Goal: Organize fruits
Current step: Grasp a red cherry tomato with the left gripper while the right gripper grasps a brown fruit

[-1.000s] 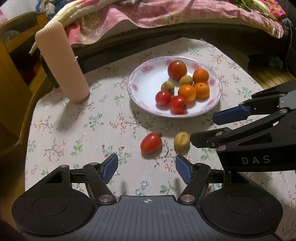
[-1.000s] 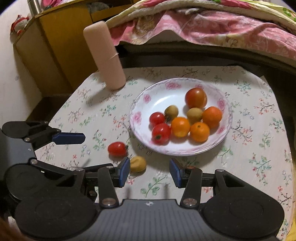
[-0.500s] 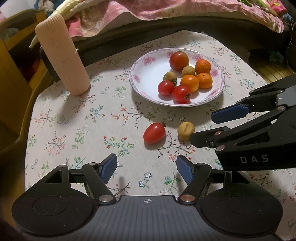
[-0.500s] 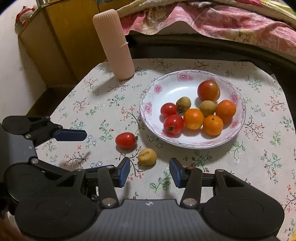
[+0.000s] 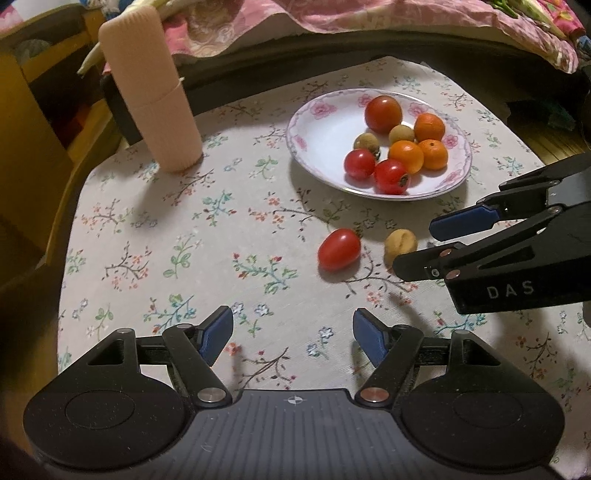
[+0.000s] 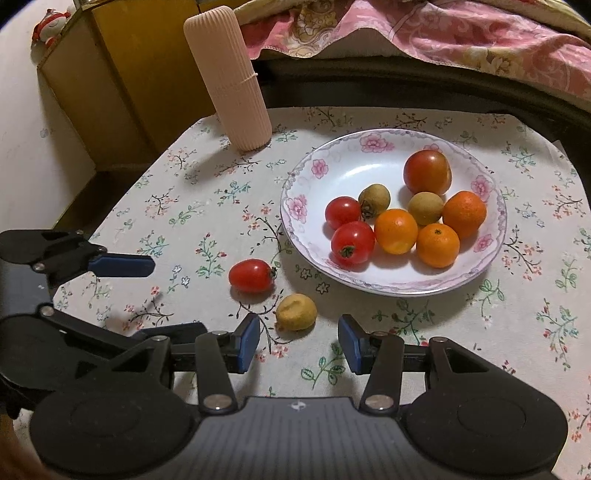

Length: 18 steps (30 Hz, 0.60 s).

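Two fruits sat loose on the floral cloth: an oval tomato and a yellowish dented fruit just beside it, close but not touching. Both lay a bit off the plate, at about 7 o'clock from its rim in the right wrist view.

On the plate was the rest of the pile, bunched toward the right half: a big tomato at the far side, two small round tomatoes, three oranges and two brownish-green little fruits. They all looked packed up against each other.

Left gripper was released, jaws spread wide with nothing between them, hanging over bare cloth. From its camera the oval tomato was at roughly 12 o'clock, ahead of the tips, well apart.

Right gripper was also let go, jaws apart and holding nothing. The dented fruit sat just ahead of the gap, a touch left of centre, near the left finger but not inside the jaws. In the left wrist view the same gripper came in from 3 o'clock, its lower finger tip right next to that fruit.

Pink ribbed cylinder stood upright on the cloth at 10 o'clock from the plate, well apart. Pink blanket ran along the far edge.
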Each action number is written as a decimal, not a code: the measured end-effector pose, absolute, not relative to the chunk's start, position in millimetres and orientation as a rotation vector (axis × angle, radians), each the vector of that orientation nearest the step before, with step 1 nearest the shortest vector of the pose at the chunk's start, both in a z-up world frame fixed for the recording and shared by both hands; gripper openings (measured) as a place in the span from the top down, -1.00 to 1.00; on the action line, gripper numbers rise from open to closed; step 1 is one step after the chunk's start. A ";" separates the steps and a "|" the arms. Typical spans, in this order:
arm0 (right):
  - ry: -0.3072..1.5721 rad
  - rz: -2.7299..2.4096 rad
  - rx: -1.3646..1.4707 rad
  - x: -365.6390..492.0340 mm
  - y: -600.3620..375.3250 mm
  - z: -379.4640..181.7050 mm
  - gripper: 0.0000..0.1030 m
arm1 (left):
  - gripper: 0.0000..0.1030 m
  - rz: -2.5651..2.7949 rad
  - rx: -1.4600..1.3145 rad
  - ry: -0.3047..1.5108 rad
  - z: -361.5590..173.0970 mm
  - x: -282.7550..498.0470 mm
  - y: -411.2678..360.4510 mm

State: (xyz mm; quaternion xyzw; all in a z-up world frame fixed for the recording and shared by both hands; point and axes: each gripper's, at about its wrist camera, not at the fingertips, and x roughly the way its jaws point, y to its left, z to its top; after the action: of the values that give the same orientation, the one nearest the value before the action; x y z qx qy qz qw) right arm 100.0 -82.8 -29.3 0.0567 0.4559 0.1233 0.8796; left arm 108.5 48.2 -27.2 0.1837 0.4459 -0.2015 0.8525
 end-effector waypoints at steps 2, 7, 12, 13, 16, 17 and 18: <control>0.955 0.262 0.114 103.2 -81.0 -32.8 0.06 | -0.51 -0.422 0.378 0.943 -27.8 109.3 51.0; 0.955 0.278 0.084 112.0 -71.7 -42.7 0.06 | -0.51 -0.427 0.365 0.932 -25.7 112.2 52.1; 0.950 0.263 0.036 118.4 -65.9 -42.7 0.41 | -0.51 -0.464 0.340 0.903 -25.3 119.0 46.8; 0.957 0.265 0.041 118.9 -68.1 -42.1 0.41 | -0.51 -0.474 0.338 0.894 -25.8 120.5 43.6; 0.976 0.257 0.062 116.0 -77.6 -39.2 0.42 | -0.50 -0.508 0.343 0.874 -28.5 124.2 32.1; 0.979 0.250 0.062 113.5 -81.0 -38.0 0.42 | -0.50 -0.521 0.345 0.868 -29.9 125.1 28.4; 0.982 0.245 0.067 110.8 -84.8 -36.5 0.42 | -0.48 -0.530 0.347 0.862 -32.0 126.4 25.0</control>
State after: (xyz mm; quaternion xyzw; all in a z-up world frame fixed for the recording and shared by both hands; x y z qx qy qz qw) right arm 110.8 -84.8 -36.5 0.0322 0.4702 0.1172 0.8741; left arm 126.4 25.0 -32.0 0.1655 0.4107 -0.2524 0.8604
